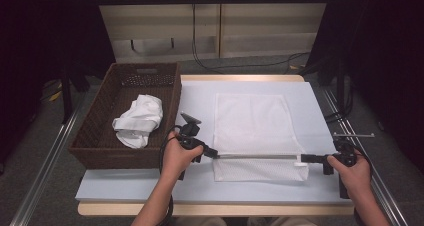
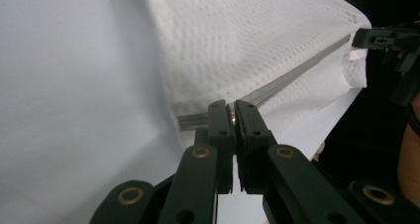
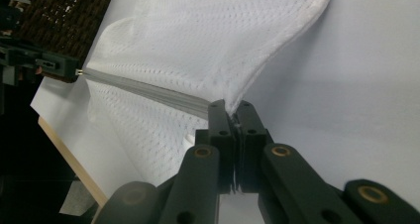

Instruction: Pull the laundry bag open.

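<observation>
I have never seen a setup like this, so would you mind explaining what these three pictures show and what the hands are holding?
There is no robot here: a person sits at a table and holds a hand-operated two-jaw gripper in each hand. The high view comes from a fixed camera above, looking down on the table. The other two pictures come from small cameras riding on each gripper, looking along its black jaws.

On the table lies a white mesh bag with a grey zipper strip across it. The left gripper is pinched shut on one end of that strip, and the right gripper on the other end, pulling it taut between them. At the table's left stands a brown wicker basket holding a crumpled white cloth.
</observation>
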